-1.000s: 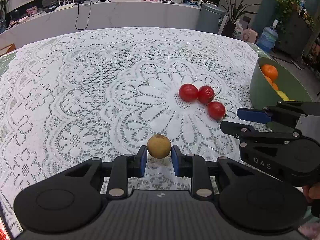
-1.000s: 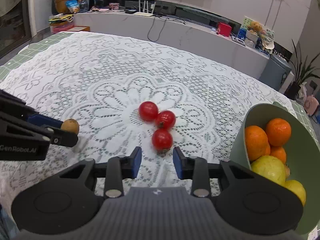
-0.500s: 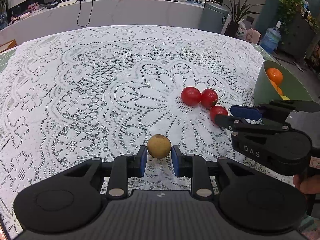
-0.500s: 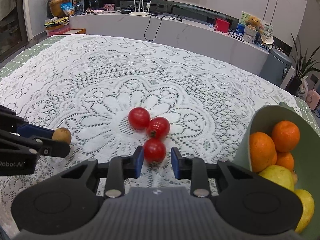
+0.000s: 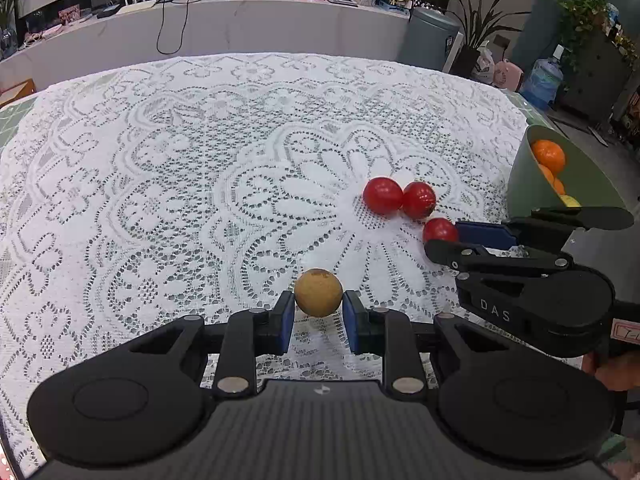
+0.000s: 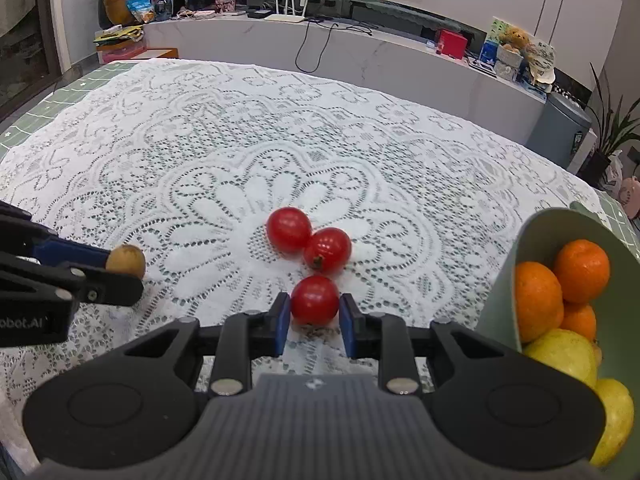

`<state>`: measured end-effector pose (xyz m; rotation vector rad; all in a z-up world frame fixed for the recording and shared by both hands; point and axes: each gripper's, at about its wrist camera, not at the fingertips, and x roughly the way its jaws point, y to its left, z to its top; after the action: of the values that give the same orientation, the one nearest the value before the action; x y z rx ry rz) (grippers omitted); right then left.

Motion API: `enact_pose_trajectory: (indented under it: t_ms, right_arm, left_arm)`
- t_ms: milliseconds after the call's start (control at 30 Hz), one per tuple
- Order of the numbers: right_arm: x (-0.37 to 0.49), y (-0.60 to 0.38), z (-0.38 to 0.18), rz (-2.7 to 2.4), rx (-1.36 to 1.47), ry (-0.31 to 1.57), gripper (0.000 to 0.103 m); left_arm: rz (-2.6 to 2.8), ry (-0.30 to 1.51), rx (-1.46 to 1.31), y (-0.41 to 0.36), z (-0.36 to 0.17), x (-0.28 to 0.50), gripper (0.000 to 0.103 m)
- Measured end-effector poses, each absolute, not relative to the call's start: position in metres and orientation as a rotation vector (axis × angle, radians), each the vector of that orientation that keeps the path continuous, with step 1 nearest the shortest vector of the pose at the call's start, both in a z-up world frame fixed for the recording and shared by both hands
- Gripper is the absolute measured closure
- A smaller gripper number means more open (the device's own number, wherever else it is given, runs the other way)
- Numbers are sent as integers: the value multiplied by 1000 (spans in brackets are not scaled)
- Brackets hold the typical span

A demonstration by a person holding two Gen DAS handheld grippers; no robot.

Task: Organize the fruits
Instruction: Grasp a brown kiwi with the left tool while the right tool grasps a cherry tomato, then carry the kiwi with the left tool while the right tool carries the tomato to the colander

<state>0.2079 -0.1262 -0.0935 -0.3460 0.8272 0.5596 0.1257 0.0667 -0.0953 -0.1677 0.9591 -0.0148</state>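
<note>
My left gripper (image 5: 319, 314) is shut on a small round brown fruit (image 5: 319, 292), held just above the lace cloth; it also shows in the right wrist view (image 6: 126, 261). My right gripper (image 6: 315, 318) has closed around the nearest red tomato (image 6: 315, 300), its pads touching both sides; this tomato also shows in the left wrist view (image 5: 439, 230). Two more red tomatoes (image 6: 289, 229) (image 6: 328, 250) lie touching each other just beyond it. A green bowl (image 6: 504, 280) with oranges (image 6: 538, 300) and yellow fruits stands at the right.
The white lace tablecloth (image 5: 200, 160) covers the round table. The green bowl's wall (image 5: 524, 176) is near the table's right edge. A counter with cables and boxes runs behind the table. A grey bin and plants stand beyond the right side.
My right gripper has moved forward until the nearest tomato sits between its fingers, and the fingers have closed on it. My left gripper keeps holding the brown fruit.
</note>
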Motion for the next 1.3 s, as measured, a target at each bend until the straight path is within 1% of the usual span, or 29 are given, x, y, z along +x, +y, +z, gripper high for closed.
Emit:
enact_pose_trajectory:
  t_ms: [333,767,1300]
  right_arm:
    - [187,-145,-74,562,-321,812,80]
    - [157,-182,-37,574,-267,731,80]
    - [155,-231,-6,504,-230,661,81]
  left_arm:
    - [-28,919,-158,58,-80,117,74]
    - [-70,855,-109,30,-52,105,74]
    - [-181,799,-10,-21,-27,114,74]
